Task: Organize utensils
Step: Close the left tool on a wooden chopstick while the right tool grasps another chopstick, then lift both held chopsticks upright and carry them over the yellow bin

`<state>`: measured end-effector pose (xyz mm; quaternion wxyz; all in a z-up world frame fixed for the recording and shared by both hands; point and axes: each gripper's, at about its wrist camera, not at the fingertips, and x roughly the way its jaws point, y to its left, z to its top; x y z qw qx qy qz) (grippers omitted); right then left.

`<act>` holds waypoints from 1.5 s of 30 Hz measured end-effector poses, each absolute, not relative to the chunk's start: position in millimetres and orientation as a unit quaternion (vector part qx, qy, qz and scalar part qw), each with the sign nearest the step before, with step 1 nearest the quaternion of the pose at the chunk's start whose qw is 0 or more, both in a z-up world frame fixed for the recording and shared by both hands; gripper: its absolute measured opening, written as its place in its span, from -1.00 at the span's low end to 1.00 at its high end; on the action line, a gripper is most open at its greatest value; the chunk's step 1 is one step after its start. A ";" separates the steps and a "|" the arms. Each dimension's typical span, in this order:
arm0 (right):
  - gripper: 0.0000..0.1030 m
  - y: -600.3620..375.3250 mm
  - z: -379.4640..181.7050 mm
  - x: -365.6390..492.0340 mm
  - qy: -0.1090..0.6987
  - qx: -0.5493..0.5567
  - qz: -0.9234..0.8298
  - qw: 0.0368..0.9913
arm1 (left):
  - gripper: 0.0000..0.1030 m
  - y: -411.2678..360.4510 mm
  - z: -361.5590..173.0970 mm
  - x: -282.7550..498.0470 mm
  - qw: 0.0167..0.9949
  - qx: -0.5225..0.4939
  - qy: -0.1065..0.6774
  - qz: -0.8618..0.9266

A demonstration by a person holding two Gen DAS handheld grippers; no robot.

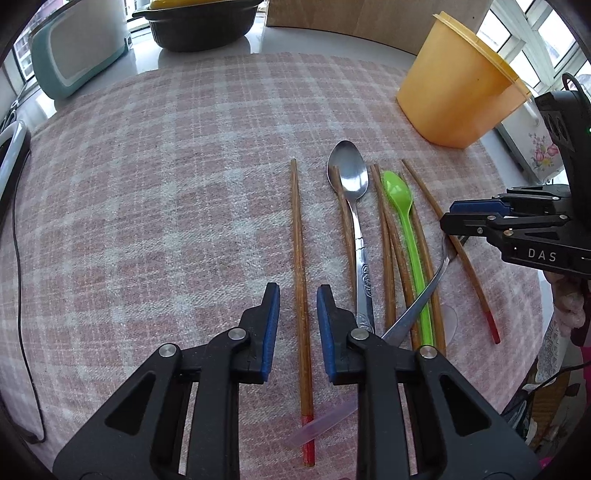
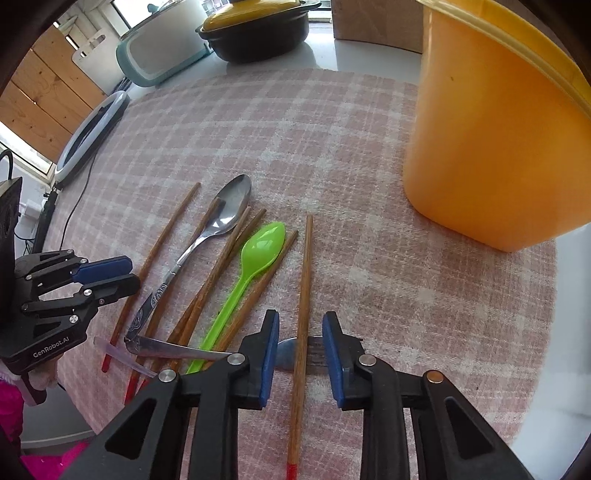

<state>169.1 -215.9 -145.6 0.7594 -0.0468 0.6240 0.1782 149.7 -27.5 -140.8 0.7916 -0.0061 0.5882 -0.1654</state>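
Claw pads (image 1: pixel 297 295), blue rubber, straddling slim wooden chopstick (image 1: pixel 300 258).

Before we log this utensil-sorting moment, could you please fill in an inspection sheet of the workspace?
Surface: pink plaid cloth over a table.
Job's things: wooden chopsticks, metal spoon, green spoon, a second metal utensil and a clear plastic one lie loosely crossed; orange container upright beyond.
Clutter: black pot, teal appliance, ring light.
Grippers: left gripper straddles the leftmost chopstick, right gripper the rightmost chopstick; pads not touching.
Cables: black cable along the left edge.
Surroundings: windows, wooden panel.
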 end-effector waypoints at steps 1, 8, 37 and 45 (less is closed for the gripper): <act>-0.56 -214.6 -147.0 170.3 0.626 -0.048 0.178 0.758 | -0.62 -28.2 -141.4 150.0 0.791 -0.004 0.588 -0.166; -0.60 -203.5 -153.4 172.9 0.632 -0.076 0.171 0.752 | -0.63 -30.4 -148.5 155.5 0.790 0.005 0.591 -0.162; -0.93 -238.7 -105.6 145.8 0.559 -0.012 0.191 0.807 | -0.92 7.1 -104.4 148.4 0.844 -0.057 0.522 -0.106; -0.93 -269.2 -69.4 122.7 0.504 0.020 0.201 0.840 | -0.92 13.0 -61.7 118.2 0.877 -0.072 0.470 -0.073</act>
